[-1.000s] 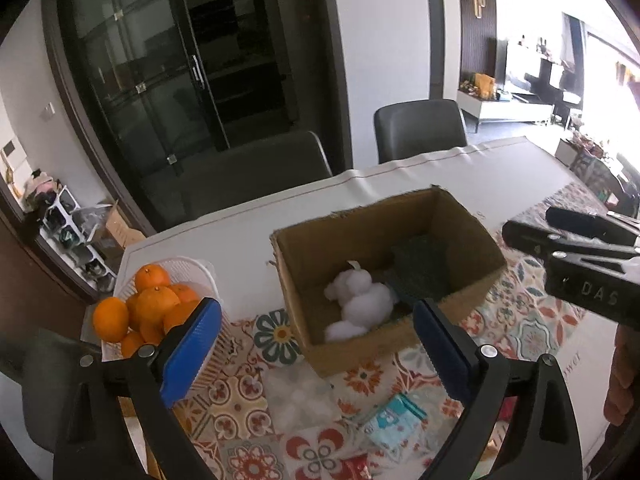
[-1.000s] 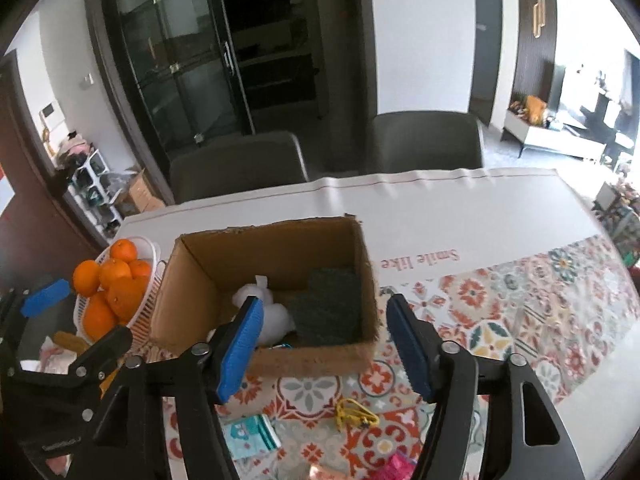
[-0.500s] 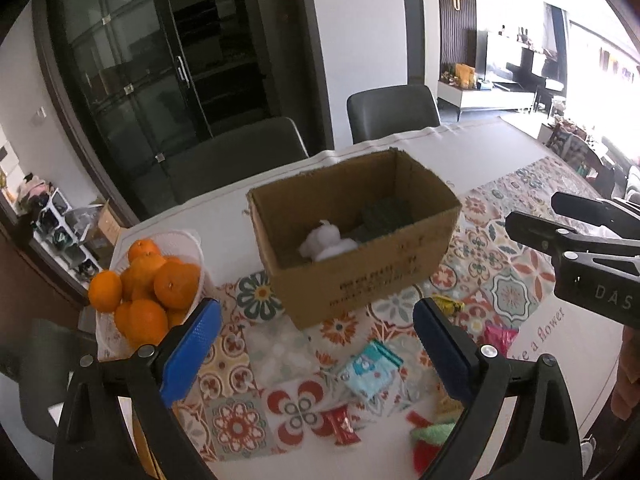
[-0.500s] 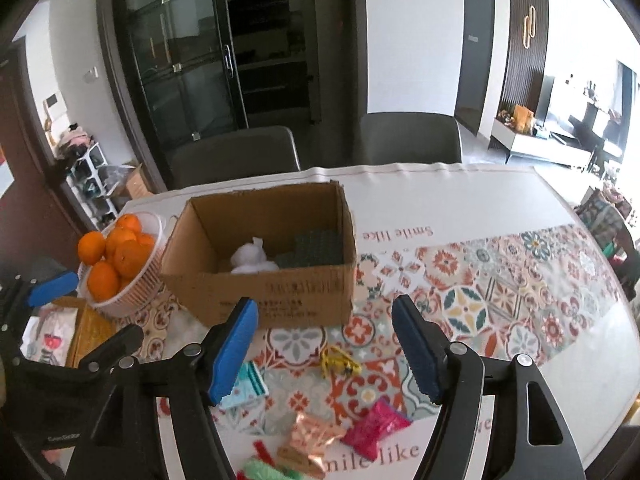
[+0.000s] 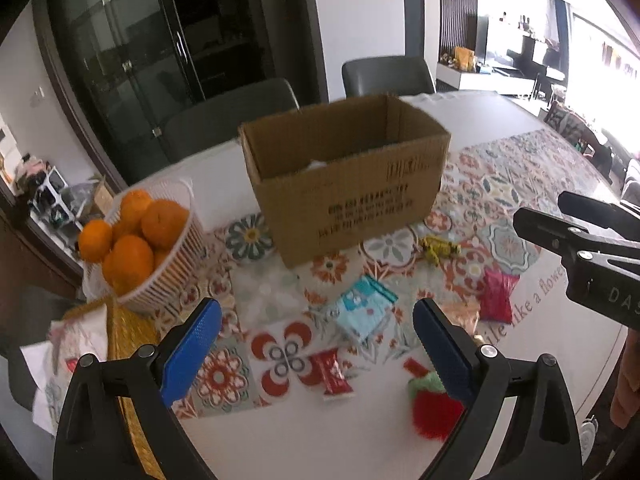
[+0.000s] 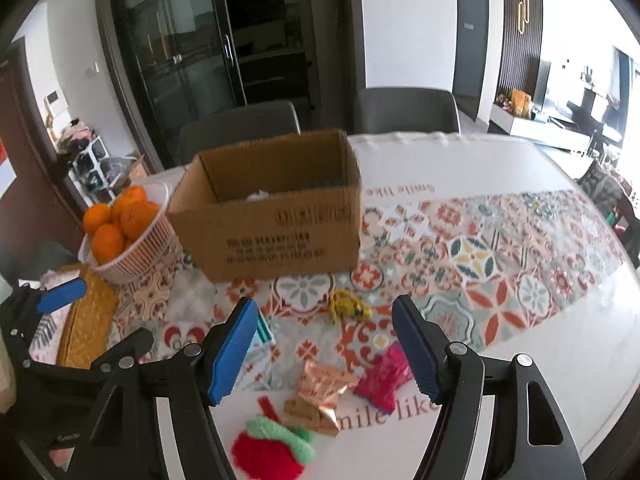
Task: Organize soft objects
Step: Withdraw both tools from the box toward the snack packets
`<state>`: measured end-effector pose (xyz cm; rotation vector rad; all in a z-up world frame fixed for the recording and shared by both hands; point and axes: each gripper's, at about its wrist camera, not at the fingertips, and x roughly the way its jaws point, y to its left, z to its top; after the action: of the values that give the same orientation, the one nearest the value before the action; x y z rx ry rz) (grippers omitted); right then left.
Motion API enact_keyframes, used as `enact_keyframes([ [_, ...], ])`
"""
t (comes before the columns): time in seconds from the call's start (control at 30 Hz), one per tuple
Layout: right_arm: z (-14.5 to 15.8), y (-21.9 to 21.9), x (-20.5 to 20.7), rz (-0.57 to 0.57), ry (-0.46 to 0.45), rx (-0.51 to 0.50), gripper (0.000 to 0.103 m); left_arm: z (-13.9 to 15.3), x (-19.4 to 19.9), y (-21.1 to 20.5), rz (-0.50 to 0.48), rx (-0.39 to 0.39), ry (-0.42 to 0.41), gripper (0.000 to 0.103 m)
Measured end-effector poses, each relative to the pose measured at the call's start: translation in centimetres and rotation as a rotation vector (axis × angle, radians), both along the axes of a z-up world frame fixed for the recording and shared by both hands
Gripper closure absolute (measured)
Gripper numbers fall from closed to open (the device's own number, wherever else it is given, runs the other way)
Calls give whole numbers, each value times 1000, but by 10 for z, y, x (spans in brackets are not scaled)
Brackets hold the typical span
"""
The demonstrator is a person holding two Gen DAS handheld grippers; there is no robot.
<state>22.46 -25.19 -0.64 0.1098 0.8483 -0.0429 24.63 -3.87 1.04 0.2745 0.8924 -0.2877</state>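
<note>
An open cardboard box [image 5: 348, 184] [image 6: 272, 216] stands on the patterned tablecloth, and a bit of white plush [image 5: 316, 165] shows over its rim. A red plush strawberry with a green top [image 5: 434, 412] [image 6: 268, 450] lies near the table's front edge. Farther in are a yellow toy [image 5: 438, 249] [image 6: 348, 308], a pink packet [image 5: 496, 296] [image 6: 382, 380] and a light blue packet [image 5: 362, 312]. My left gripper [image 5: 316, 344] hangs open over the blue packet and a red snack bar [image 5: 334, 372], holding nothing. My right gripper [image 6: 326, 350] is open and empty above a copper wrapper [image 6: 322, 384].
A white basket of oranges [image 5: 160, 248] [image 6: 132, 248] sits left of the box, with a gold mat [image 5: 120, 332] in front of it. Two dark chairs [image 6: 408, 110] stand behind the table. The table's rounded edge [image 6: 600, 360] curves along the right.
Both grippers have drawn back from the box and sunk lower. The box now looks farther off, its inside mostly hidden, and the loose items in front of it have come into view.
</note>
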Motion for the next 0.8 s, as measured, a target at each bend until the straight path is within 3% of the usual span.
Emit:
enact_keyframes([
  [0.8, -102, -8, 8, -84, 305, 134, 32, -85, 13, 8, 47, -19, 279, 6],
])
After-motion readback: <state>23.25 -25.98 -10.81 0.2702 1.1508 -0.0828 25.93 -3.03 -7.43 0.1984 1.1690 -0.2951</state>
